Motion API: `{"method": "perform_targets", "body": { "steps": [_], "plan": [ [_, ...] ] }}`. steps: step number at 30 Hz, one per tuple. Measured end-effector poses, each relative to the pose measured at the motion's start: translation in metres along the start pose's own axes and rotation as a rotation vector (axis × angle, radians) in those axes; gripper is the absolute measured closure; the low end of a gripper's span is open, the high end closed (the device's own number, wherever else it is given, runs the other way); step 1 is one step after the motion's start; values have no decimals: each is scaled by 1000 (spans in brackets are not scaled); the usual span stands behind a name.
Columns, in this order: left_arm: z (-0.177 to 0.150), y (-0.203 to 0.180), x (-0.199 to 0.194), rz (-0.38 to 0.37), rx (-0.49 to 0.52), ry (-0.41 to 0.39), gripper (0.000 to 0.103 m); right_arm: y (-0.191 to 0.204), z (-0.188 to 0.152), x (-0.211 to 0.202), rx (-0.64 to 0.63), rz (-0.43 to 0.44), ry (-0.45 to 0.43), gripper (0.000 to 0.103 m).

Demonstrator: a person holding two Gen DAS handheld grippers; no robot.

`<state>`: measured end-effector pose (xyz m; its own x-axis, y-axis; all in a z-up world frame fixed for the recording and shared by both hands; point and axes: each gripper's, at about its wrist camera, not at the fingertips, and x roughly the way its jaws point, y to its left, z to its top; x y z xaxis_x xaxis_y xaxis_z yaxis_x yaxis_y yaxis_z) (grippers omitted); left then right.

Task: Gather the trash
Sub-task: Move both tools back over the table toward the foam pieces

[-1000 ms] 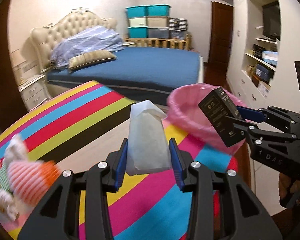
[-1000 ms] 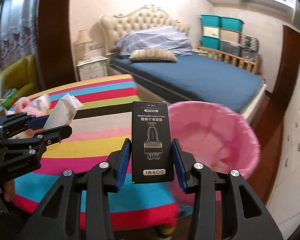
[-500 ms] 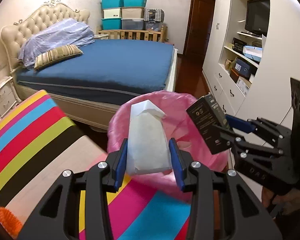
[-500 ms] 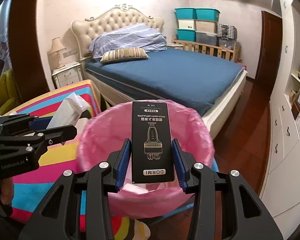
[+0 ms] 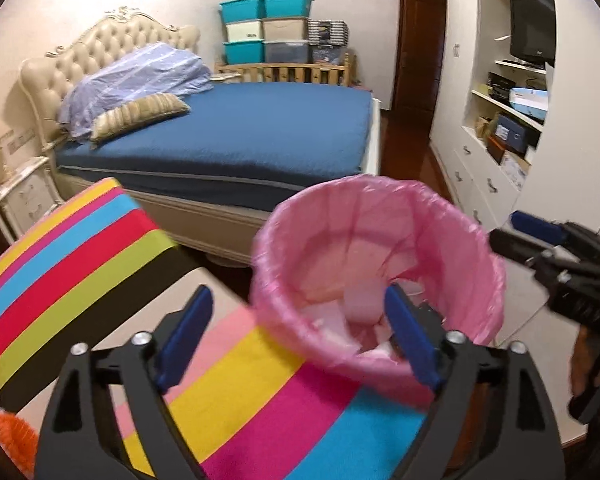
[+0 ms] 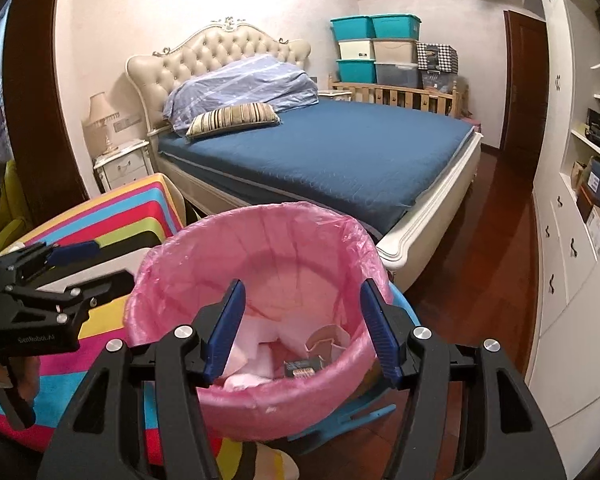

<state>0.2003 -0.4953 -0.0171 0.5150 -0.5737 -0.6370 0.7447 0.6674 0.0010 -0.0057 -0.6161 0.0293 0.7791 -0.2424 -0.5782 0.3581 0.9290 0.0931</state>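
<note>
A bin with a pink liner (image 5: 380,216) (image 6: 260,220) stands beside the striped table. My left gripper (image 5: 296,304) hovers over its near rim; its jaws are opening and nothing is between them. My right gripper (image 6: 303,292) also hangs over the bin, jaws opening and empty. Inside the bin lie the white tissue (image 5: 360,304) (image 6: 260,346) and the small black box (image 6: 304,368) among other paper scraps. The right gripper (image 5: 504,227) shows at the right edge of the left wrist view. The left gripper (image 6: 114,262) shows at the left of the right wrist view.
The table with the striped cloth (image 5: 80,272) (image 6: 112,220) lies left of the bin. An orange and white plush toy (image 5: 8,436) sits at its near left edge. A blue bed (image 6: 320,152) stands behind. White shelves and drawers (image 5: 500,152) line the right wall. A light blue plastic piece (image 6: 372,412) pokes out under the bin.
Both grippers moved from over the table to above the bin. The left let go of the tissue and the right let go of the black box; both now lie in the bin.
</note>
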Motion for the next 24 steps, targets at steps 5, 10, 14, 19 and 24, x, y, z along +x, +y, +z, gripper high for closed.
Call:
{"method": "perform_targets", "body": {
  "steps": [5,10,14,19,24],
  "plan": [
    [-32,20,-30,66,-2,-12,5,24,-10,-12,-15,39,9,39],
    [-64,39,-63,100,12,-19,5,65,-21,-13,-67,90,33,30],
    [-86,53,-93,125,20,-34,5,98,-29,-7,-104,131,67,27],
    [-110,81,-135,158,-11,-53,5,139,-37,0,-164,179,113,27],
    [-135,110,-168,239,-38,-51,5,178,-43,-2,-223,230,135,27]
  ]
}}
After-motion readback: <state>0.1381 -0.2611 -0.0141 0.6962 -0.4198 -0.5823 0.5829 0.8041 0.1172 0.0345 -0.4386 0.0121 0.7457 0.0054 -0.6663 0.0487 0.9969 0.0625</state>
